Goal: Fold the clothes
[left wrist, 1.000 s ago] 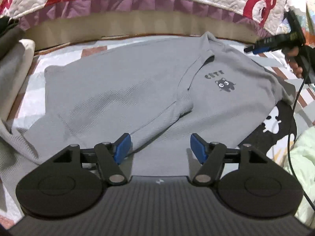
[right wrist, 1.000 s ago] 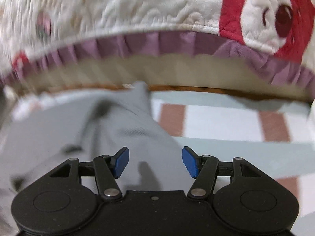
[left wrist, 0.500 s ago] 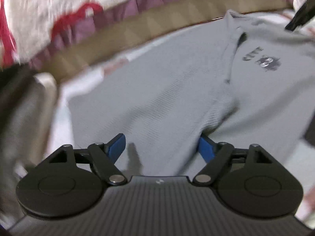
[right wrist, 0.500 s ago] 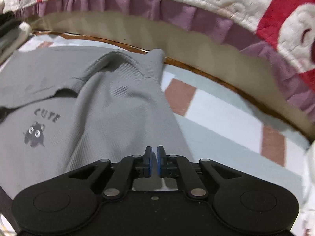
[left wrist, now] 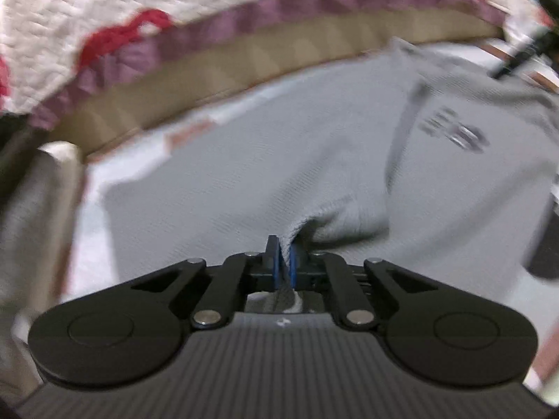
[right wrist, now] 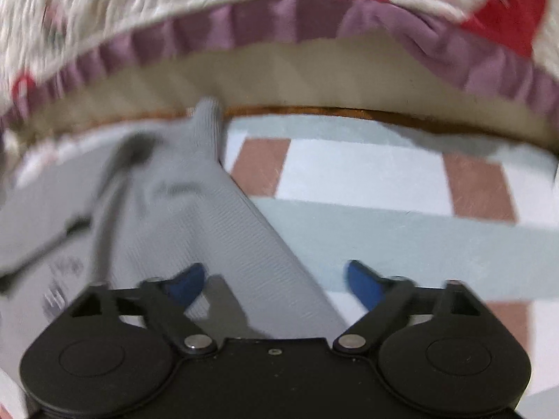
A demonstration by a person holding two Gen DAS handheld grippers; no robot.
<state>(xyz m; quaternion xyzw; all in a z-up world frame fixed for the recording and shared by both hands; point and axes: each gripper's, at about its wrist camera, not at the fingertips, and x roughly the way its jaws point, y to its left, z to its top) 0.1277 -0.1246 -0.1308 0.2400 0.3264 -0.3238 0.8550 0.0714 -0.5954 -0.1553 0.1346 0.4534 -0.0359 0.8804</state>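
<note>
Grey knit top (left wrist: 265,160) lies spread on the checked sheet (right wrist: 367,174), below the quilted cover with the purple frill (left wrist: 244,17). Small dark print (left wrist: 454,131) on the chest, blurred. One layer is already turned over the body, so the garment sits part folded.

Your left gripper (left wrist: 284,262): blue pads pressed together with a ridge of the grey knit pinched between them. The cloth tents up from the pinch; the grip looks to be on a folded-over edge, possibly a sleeve cuff, but blur keeps that uncertain.

Your right gripper (right wrist: 274,281): fingers spread wide, holding nothing, low over the outer side of the top (right wrist: 209,230), with one pad above cloth and the other above bare sheet.

Judgement on the step: you are carrying a fold with the left side.
- Keep the pinch shallow and firm; knit this soft slides out if you yank.
- Lift only enough to clear the layer beneath, so it does not drag and bunch.
- Move straight across, keeping the crease parallel to the side seam.
- If the right takes hold, catch the hem edge itself, not sheet with it.
- Both views are smeared; slow down before you set the cloth down.
</note>
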